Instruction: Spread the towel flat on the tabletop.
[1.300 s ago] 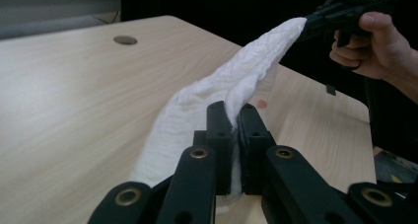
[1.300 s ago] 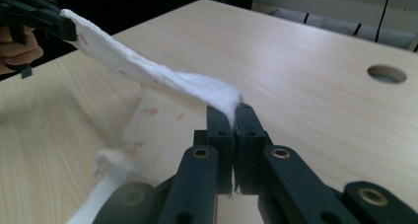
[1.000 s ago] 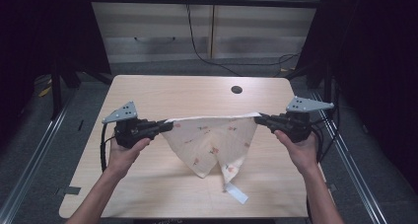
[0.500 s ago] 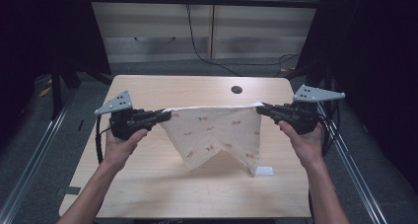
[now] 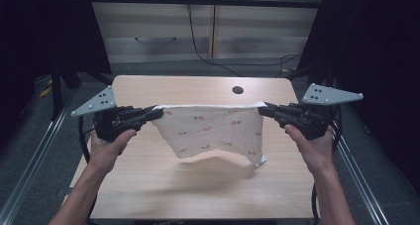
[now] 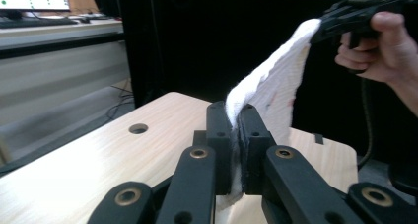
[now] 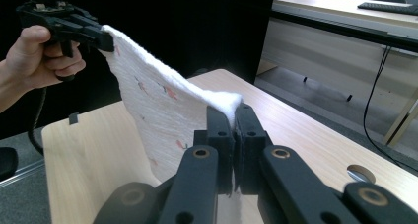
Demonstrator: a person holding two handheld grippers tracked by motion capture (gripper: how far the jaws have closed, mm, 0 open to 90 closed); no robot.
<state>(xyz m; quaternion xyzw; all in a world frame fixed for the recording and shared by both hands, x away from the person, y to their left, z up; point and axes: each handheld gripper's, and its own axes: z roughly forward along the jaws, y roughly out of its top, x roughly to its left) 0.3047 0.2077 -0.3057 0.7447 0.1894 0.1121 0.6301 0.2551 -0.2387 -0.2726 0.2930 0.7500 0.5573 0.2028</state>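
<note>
Pale wood of the bench (image 5: 148,185) lies under a white cloth (image 5: 210,133) with small printed motifs, which hangs in the air above it, its top edge pulled taut and its lower edge sagging clear of the wood. You hold it by its two upper corners: your left tool (image 5: 157,113) is clenched on the one corner, and your right tool (image 5: 261,109) is clenched on the other. Beyond it, near the bench's far edge, sits a round hole (image 5: 237,90), with grey cabinets (image 5: 163,31) behind.
</note>
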